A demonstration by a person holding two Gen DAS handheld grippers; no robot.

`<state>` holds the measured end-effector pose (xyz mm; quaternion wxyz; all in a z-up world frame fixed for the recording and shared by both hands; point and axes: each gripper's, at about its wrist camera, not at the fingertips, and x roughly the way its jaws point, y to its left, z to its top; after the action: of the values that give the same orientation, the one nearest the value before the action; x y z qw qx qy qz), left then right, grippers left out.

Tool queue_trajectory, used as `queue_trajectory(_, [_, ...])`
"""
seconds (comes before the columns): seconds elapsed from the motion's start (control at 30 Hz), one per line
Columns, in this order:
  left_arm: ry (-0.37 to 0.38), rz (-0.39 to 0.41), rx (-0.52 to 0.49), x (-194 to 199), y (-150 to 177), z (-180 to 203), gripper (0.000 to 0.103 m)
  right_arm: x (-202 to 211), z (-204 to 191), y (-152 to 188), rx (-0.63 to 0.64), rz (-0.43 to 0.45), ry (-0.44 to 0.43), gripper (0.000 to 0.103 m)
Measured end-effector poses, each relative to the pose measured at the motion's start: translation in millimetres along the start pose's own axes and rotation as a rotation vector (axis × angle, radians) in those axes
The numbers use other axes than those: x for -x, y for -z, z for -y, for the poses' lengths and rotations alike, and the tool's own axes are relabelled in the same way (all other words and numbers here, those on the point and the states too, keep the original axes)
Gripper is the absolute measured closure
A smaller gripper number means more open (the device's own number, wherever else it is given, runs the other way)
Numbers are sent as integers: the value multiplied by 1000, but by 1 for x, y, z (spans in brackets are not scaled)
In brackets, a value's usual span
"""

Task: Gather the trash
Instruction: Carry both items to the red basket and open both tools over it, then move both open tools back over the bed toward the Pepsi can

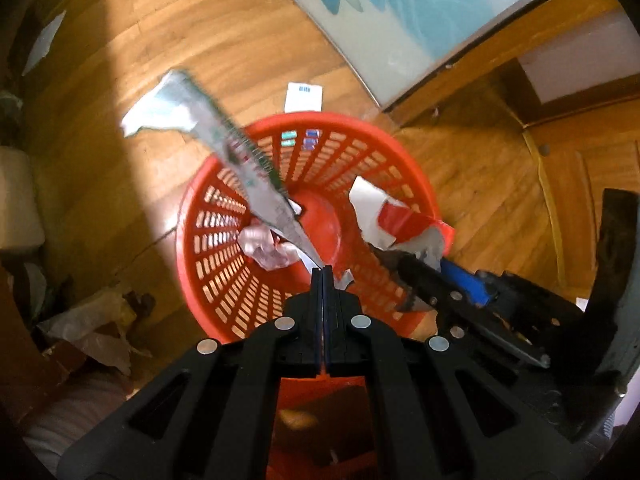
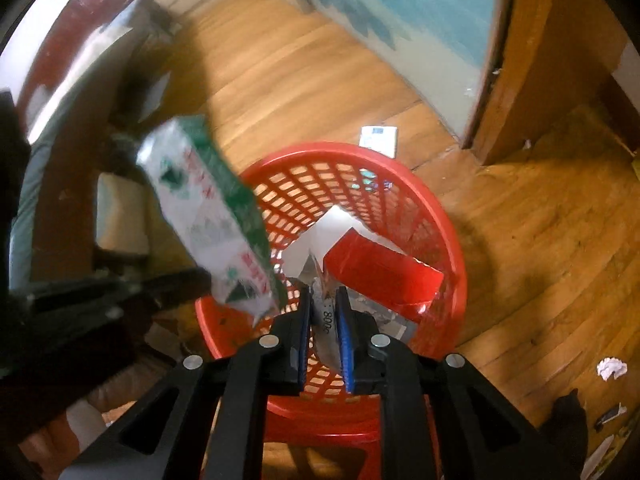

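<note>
A red slatted plastic basket (image 1: pixel 224 248) stands on the wood floor, seen from above in both views (image 2: pixel 448 248). My left gripper (image 1: pixel 322 270) is shut on a flattened green-and-white wrapper (image 1: pixel 224 144) and holds it over the basket; it also shows in the right wrist view (image 2: pixel 212 216). My right gripper (image 2: pixel 325 300) is shut on a red-and-white flattened carton (image 2: pixel 380 272) over the basket's right side; the carton also shows in the left wrist view (image 1: pixel 400 216). A crumpled pink wrapper (image 1: pixel 266 246) lies in the basket bottom.
A small white card (image 1: pixel 304 97) lies on the floor beyond the basket. Crumpled clear plastic (image 1: pixel 92 328) lies at the left. A crumpled white paper (image 2: pixel 611 368) and scraps lie at the right. A blue-patterned panel (image 1: pixel 420 12) and wooden furniture stand behind.
</note>
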<state>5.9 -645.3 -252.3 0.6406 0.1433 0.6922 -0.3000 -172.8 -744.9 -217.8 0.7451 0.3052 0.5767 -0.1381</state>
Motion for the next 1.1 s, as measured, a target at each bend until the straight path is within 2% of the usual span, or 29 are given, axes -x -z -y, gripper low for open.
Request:
queue_trajectory(0.03, [-2,-4,7,1,-1,-1,102,1,-1,2,1,13,9,57])
queue_trajectory(0.07, [-2,-11,11,1,-1,-2,102,3,-1,3,1,31,20,50])
queue_trajectory(0.1, [-1,-14,17,1,-2,-4,98,6,-1,5,3,44,27,47])
queue_trajectory(0.27, [11,-6,68,10,-2,-5,76,16,-1,0,10,74,64,47])
queue_trajectory(0.4, [30,40,100,26,-1,-14,50,29,-8,-6,27,101,83,47])
queue_trajectory(0.53, [40,115,131,55,0,-22,48,41,-15,-15,35,115,99,48])
queue_trajectory(0.67, [40,246,202,105,5,-47,48,61,-34,-26,46,151,85,47])
queue_trajectory(0.77, [54,423,306,164,20,-91,48,83,-69,-38,97,197,55,47])
queue_trajectory(0.8, [51,520,380,196,34,-120,48,88,-84,-42,125,209,41,47])
queue_trajectory(0.83, [53,583,423,215,45,-139,48,90,-98,-44,152,214,34,47])
queue_trajectory(0.97, [-59,865,573,309,121,-229,42,99,-173,-58,244,245,-20,47])
queue_trajectory(1.03, [-130,961,617,339,161,-267,31,104,-218,-58,298,262,-59,47])
queue_trajectory(1.1, [-235,1038,677,362,210,-315,29,111,-277,-52,390,284,-113,46])
